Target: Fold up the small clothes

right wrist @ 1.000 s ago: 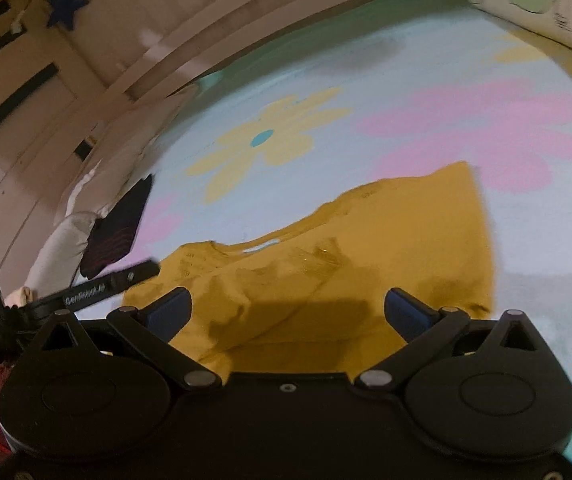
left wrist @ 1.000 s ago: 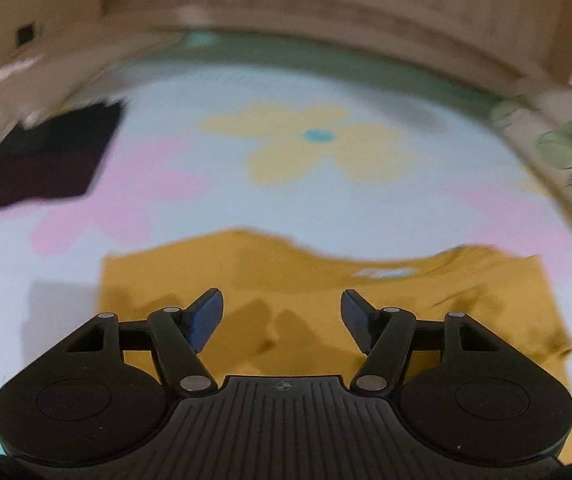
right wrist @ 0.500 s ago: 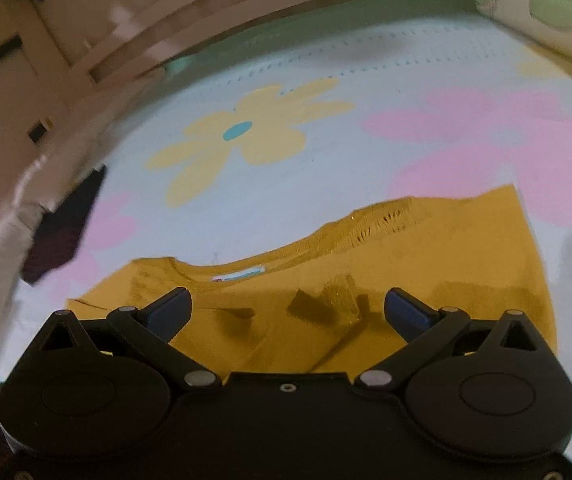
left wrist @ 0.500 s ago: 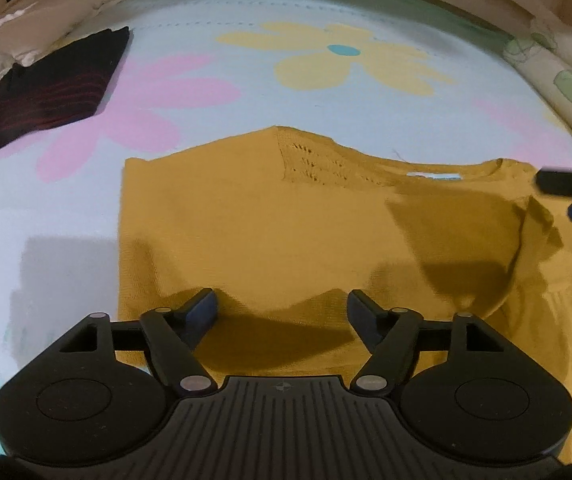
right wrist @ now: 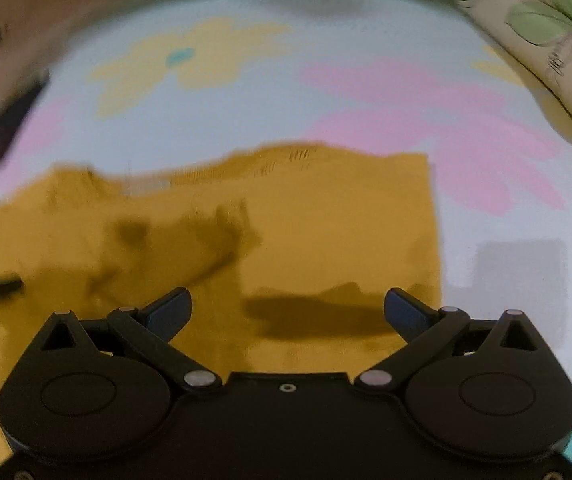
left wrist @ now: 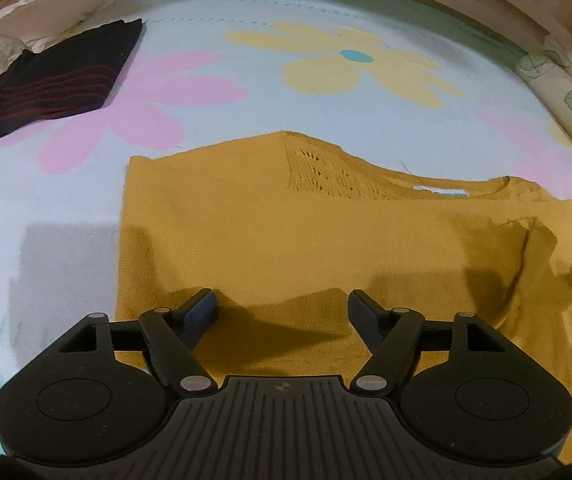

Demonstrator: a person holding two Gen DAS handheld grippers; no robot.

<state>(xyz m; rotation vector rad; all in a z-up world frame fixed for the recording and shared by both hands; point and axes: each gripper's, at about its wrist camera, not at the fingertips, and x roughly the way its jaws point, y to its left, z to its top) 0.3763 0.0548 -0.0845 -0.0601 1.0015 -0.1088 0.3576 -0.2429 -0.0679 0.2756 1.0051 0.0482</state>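
A big bed (left wrist: 326,12) with a light blue flower sheet is filling both views. A yellow sweater (left wrist: 306,232) is lying flat on it, partly folded, its long side running left to right and its neck hole pointing away toward the far edge. Lots of bare sheet is showing beyond it and to its left. The left claw (left wrist: 282,312) is hovering low over the sweater's near part, its fingers spread apart and holding nothing. The right claw (right wrist: 288,312) is hovering the same way, also spread apart. A small dark striped folded cloth (left wrist: 58,80) is sitting far off at the left.
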